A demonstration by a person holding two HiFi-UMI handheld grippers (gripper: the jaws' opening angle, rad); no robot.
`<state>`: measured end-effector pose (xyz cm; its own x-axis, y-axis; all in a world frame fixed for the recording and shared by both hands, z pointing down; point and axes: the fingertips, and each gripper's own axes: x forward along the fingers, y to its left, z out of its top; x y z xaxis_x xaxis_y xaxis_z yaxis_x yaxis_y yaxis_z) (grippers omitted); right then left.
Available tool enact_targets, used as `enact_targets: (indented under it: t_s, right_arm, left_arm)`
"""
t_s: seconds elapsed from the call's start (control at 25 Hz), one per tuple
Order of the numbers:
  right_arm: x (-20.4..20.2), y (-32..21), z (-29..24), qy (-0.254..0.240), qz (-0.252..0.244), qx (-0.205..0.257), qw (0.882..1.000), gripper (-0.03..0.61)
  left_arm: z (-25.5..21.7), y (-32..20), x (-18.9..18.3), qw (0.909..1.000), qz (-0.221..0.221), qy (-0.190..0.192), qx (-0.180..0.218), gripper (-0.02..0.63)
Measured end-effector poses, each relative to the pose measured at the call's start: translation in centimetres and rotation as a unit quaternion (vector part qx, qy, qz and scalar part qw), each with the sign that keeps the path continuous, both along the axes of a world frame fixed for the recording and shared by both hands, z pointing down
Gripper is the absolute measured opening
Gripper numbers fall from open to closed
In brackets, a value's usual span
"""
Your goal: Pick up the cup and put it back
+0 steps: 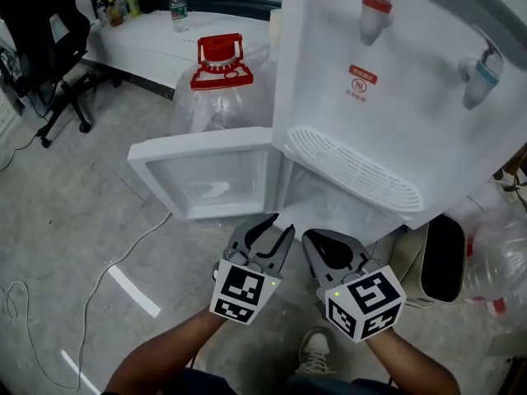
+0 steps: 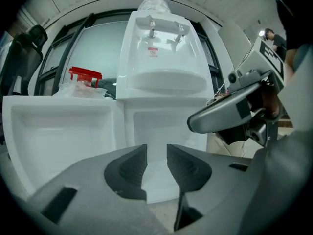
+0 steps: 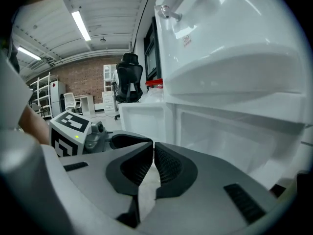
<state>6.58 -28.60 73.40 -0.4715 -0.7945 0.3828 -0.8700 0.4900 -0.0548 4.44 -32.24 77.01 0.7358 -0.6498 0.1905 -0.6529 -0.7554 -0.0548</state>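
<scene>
the grey floor [image 1: 74, 179] fills the left half of the head view. on it stands a white water dispenser [image 1: 412, 113], the biggest thing here. its lower door [image 1: 206, 175] is swung open to the left, baring the white compartment [image 1: 329, 208] under the drip grille [image 1: 354, 171]. the cup cannot be made out in any view.

behind the open door sits a large clear water jug [image 1: 216, 109]. further back are a white bench [image 1: 148, 39] and a black office chair [image 1: 37, 23] at the top left corner.

both claws are held low in front of the open compartment, side by side and just apart. the left claw [image 1: 282, 225] points at the compartment. in the left gripper view the left claw [image 2: 156, 148] has its jaws a narrow gap apart, with nothing between the pads but the white interior beyond. the right claw [image 1: 310, 239] is just to its right. in the right gripper view the right claw [image 3: 153, 146] has its jaws drawn together, the tips all but touching, and it holds nothing.

smaller things: a shoe [image 1: 314, 350] between the person's forearms, a strip of white tape [image 1: 134, 291] on the floor, the jug's red cap [image 1: 221, 60], a small bottle [image 1: 179, 5] on the bench, and on the dispenser's face a red tap [image 1: 375, 11] and a blue tap [image 1: 482, 72].
</scene>
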Motion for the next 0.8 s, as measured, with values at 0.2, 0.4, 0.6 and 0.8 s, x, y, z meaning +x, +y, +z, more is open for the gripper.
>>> enact_targets:
  t_s: [0.2,0.4,0.6,0.8]
  right_arm:
    - [-0.7,-0.1,-1.3,0.001,-0.005,0.013,1.000,0.025]
    - [-1.1,-0.1,-1.6,0.010,-0.018,0.017,1.000,0.025]
    - [-1.0,-0.9,-1.9,0.012,-0.025,0.025,0.999,0.025]
    - [-1.7,-2.0,-3.9,-0.002,-0.039,0.017,0.999,0.025]
  left_arm:
    - [-2.3,0.7,-1.0,1.0000,-0.001,-0.004,0.007,0.092]
    - [-3.7,1.1,-1.1,0.9999,-0.003,-0.002,0.014,0.037]
    - [-3.9,0.5,-0.9,0.9998,-0.005,-0.014,0.016,0.017]
    - [-6.0,-0.4,-0.4,0.9996,-0.017,-0.023,-0.002,0.012]
